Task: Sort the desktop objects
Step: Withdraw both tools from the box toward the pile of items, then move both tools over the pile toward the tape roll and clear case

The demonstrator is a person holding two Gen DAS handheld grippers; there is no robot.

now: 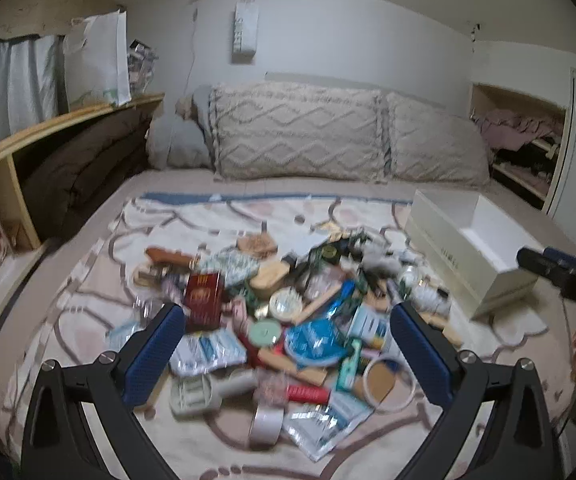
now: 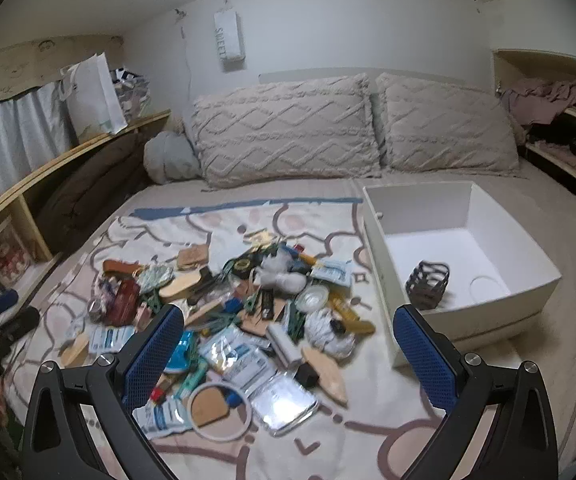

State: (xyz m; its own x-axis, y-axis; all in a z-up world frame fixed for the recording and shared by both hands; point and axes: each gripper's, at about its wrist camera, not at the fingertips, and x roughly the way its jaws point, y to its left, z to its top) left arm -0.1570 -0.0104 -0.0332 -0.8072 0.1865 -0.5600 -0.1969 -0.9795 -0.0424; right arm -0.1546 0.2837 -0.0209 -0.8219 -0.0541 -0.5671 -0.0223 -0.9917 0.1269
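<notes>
A pile of small items [image 1: 283, 320] lies on a patterned blanket [image 1: 87, 280] on a bed: a red box [image 1: 203, 296], a tape roll [image 1: 263, 424], a red tube [image 1: 308, 393], blue packets and a white ring [image 1: 388, 384]. My left gripper [image 1: 288, 340] hangs open above the pile, holding nothing. My right gripper [image 2: 290, 342] is also open over the pile [image 2: 231, 320], with nothing between its fingers. To the right stands a white box [image 2: 380, 248] holding a dark wire basket [image 2: 428, 284]. The right gripper's tip shows at the right edge [image 1: 560, 272] of the left wrist view.
Two knitted pillows [image 2: 283, 128] lean against the wall at the head of the bed. A wooden shelf unit [image 1: 15, 168] with a white bag [image 1: 95, 60] runs along the left. An open closet [image 2: 548, 120] with clothes is at the back right.
</notes>
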